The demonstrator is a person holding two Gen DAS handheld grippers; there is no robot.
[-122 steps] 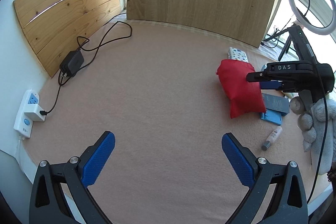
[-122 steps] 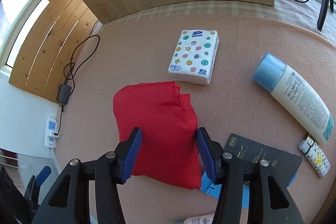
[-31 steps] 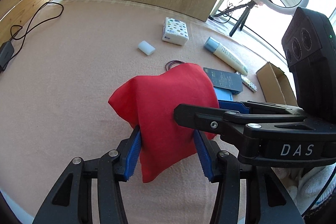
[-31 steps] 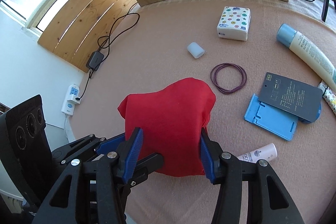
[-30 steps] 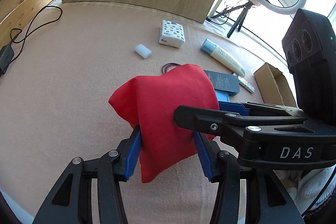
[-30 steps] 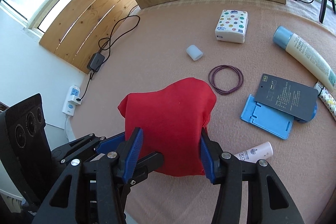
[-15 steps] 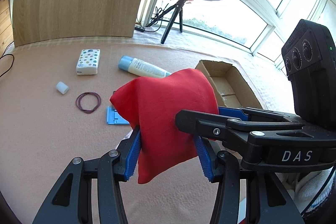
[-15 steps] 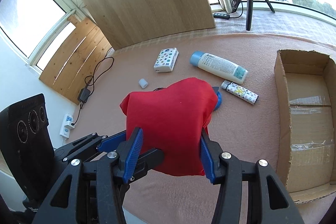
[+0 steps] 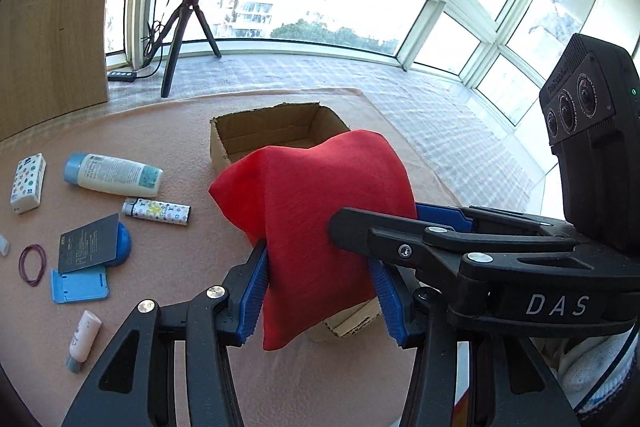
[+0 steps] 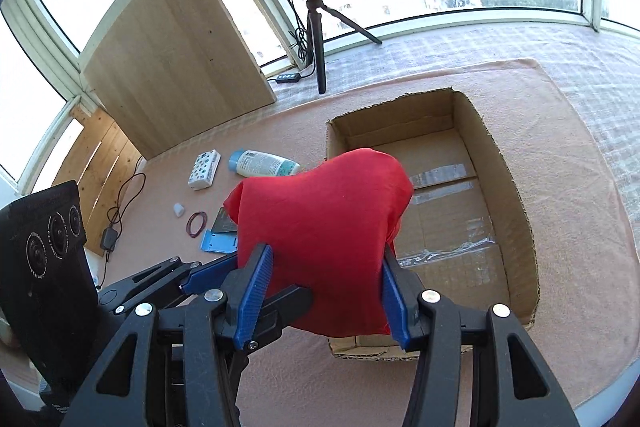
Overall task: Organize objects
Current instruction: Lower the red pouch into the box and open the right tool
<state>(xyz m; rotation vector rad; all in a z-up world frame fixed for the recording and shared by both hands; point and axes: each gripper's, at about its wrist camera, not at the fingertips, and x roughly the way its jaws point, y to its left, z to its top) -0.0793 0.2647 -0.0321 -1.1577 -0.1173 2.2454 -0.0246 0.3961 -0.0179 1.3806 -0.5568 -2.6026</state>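
**Kid:** Red cloth bag (image 10: 324, 227)! Who is holding it?

**Helper:** Both grippers are. The left gripper (image 9: 318, 291) squeezes its blue pads on the bag from one side, and the right gripper (image 10: 326, 297) squeezes it from the other side. Both are clamped tight on the cloth. The bag looks soft and puffy, and it hangs up in the air.

**Kid:** Where is it going?

**Helper:** I think into the cardboard box (image 10: 516, 187). The box is open on top and I can see nothing inside it but tape. The bag is up over the box's near left part, not inside yet. So this is the carrying step.

**Kid:** What comes next?

**Helper:** My guess: move the bag a bit more over the middle of the box, bring it down low, then let both grippers go at about the same time. If only one lets go, the floppy bag could swing and catch on the box wall.

**Kid:** And the other stuff?

**Helper:** The lotion bottle (image 9: 114, 181), the tissue pack (image 9: 27, 183), the lighter (image 9: 156, 211) and the rubber band (image 9: 33, 264) lie on the pink mat (image 9: 168, 131), well apart from the box. They have yet to be packed.
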